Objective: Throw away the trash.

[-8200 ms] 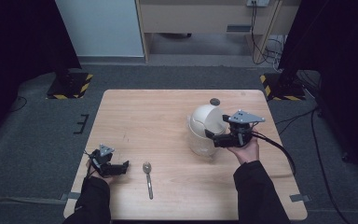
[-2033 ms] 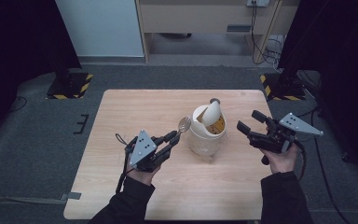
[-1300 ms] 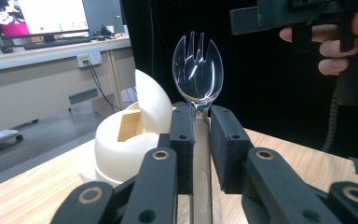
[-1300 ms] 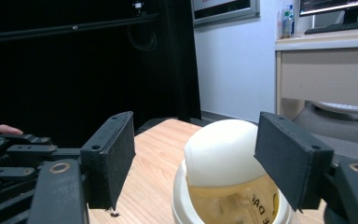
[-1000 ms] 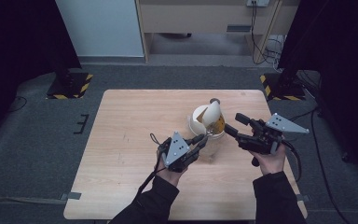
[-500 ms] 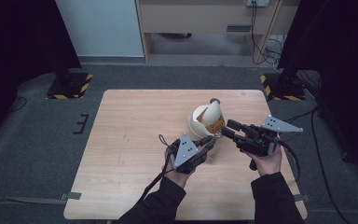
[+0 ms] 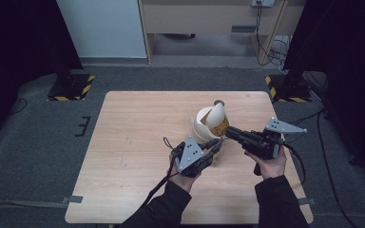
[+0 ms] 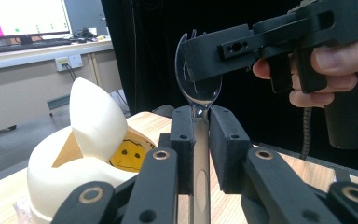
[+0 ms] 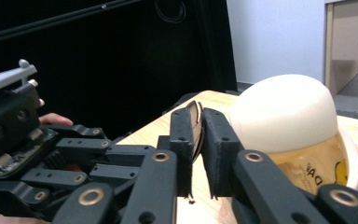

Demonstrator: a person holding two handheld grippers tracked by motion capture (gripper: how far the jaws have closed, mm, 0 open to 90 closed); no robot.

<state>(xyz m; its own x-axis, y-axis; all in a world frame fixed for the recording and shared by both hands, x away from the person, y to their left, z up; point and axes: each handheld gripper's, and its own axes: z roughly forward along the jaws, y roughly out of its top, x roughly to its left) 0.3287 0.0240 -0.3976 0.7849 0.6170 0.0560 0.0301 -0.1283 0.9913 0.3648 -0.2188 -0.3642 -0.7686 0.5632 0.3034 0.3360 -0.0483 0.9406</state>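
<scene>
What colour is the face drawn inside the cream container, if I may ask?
Yellow, a smiley face, best seen in the left gripper view.

**Around the table: what's on the sidelines**

A pale wooden table [image 7: 138, 142] sits on grey carpet [image 7: 33, 142]. Behind it, a white panel [image 7: 102, 28] stands beside a wooden cabinet [image 7: 204, 16], with cables [image 7: 266, 33] hanging down at its right end. Two yellow-and-black striped bases [image 7: 71, 85] flank the far corners, the right one [image 7: 285, 88] half in shadow. Strips of tape [image 7: 74, 199] mark the floor near the front edge. Over in the left gripper view, a lit monitor [image 8: 25, 16] glows above a desk.
</scene>
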